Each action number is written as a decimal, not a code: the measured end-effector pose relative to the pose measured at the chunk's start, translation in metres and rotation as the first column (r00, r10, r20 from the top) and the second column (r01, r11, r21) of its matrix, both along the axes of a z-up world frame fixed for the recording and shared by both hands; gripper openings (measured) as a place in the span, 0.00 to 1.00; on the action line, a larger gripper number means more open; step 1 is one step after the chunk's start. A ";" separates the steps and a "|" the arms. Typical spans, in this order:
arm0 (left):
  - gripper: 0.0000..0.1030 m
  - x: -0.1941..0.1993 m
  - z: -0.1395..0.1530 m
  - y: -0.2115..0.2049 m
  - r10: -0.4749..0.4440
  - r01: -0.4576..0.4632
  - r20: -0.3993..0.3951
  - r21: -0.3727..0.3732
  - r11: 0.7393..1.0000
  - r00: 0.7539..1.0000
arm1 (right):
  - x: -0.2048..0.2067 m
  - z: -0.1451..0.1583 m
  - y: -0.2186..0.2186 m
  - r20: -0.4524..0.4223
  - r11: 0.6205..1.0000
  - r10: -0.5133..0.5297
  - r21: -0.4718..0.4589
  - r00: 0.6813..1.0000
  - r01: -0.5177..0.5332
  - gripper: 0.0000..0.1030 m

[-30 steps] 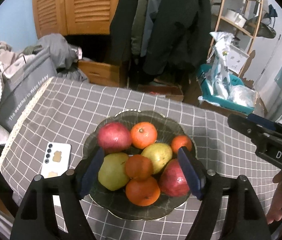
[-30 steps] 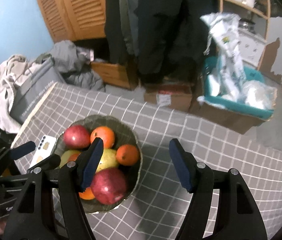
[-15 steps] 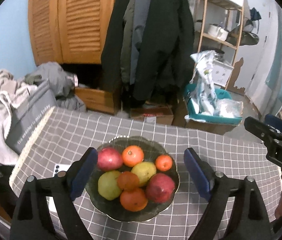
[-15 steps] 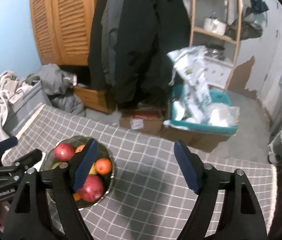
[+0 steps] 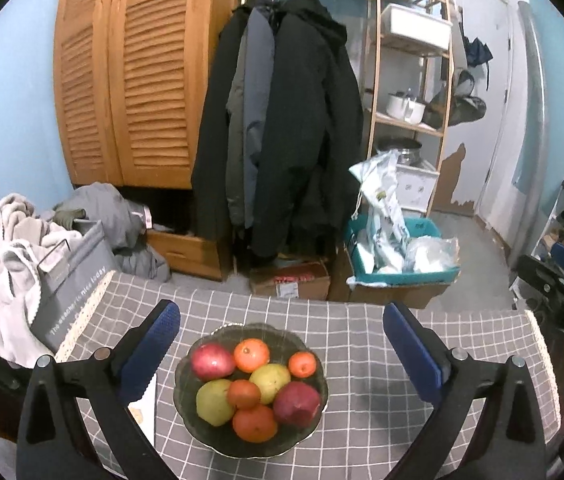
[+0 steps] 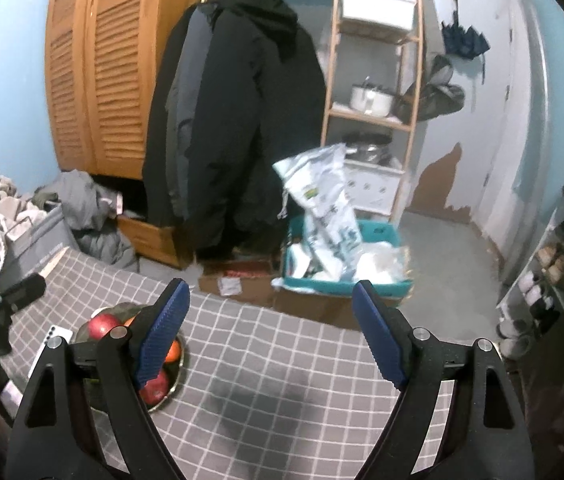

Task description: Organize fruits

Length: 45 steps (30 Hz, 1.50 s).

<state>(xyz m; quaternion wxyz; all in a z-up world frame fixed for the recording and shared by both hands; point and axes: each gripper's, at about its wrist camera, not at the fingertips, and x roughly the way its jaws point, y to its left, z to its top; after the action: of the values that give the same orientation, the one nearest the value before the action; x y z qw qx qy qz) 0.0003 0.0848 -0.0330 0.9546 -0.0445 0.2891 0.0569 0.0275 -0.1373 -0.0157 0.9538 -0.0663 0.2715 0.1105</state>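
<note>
Left claw [image 5: 282, 354] opening, empty, right claw [image 6: 270, 332] spread, empty, its finger hiding fruit bowl [image 6: 176, 376], phone [image 6: 56, 336] part-hidden

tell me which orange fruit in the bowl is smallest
The orange at the bowl's right rear edge, right of the yellow pear. The other three oranges are visibly bigger.

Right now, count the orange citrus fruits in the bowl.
4, all in the bowl: one at the back, a small one back right, one in the middle, one at the front. Others may lie hidden underneath.
</note>
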 end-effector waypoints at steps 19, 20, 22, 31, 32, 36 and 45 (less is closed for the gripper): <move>1.00 -0.019 0.035 -0.025 -0.046 0.044 0.116 0.019 0.999 0.992 | -0.033 0.028 -0.051 0.144 0.996 -0.083 -0.003 0.986 0.084 0.81; 1.00 -0.019 0.035 -0.026 -0.046 0.045 0.119 0.019 0.999 0.992 | -0.034 0.027 -0.052 0.147 0.996 -0.087 -0.007 0.985 0.089 0.81; 1.00 -0.020 0.037 -0.028 -0.045 0.043 0.127 0.021 0.999 0.991 | -0.034 0.025 -0.055 0.149 0.995 -0.093 -0.010 0.984 0.096 0.81; 1.00 -0.022 0.043 -0.031 -0.046 0.043 0.155 0.019 0.999 0.987 | -0.034 0.025 -0.066 0.154 0.994 -0.107 0.021 0.982 0.105 0.81; 1.00 -0.022 0.043 -0.031 -0.046 0.044 0.154 0.019 0.999 0.987 | -0.035 0.025 -0.066 0.154 0.994 -0.107 0.021 0.982 0.105 0.81; 1.00 -0.022 0.043 -0.031 -0.043 0.040 0.153 0.023 0.999 0.987 | -0.035 0.025 -0.067 0.153 0.995 -0.104 0.018 0.983 0.103 0.81; 1.00 -0.022 0.047 -0.031 -0.041 0.037 0.147 0.026 0.999 0.988 | -0.034 0.024 -0.065 0.153 0.995 -0.101 0.018 0.983 0.100 0.81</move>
<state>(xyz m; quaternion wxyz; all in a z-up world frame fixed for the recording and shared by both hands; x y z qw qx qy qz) -0.0219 0.0539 0.0144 0.9747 -0.0318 0.2179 0.0383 -0.0060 -0.2022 0.0086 0.9766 -0.0562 0.1994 0.0582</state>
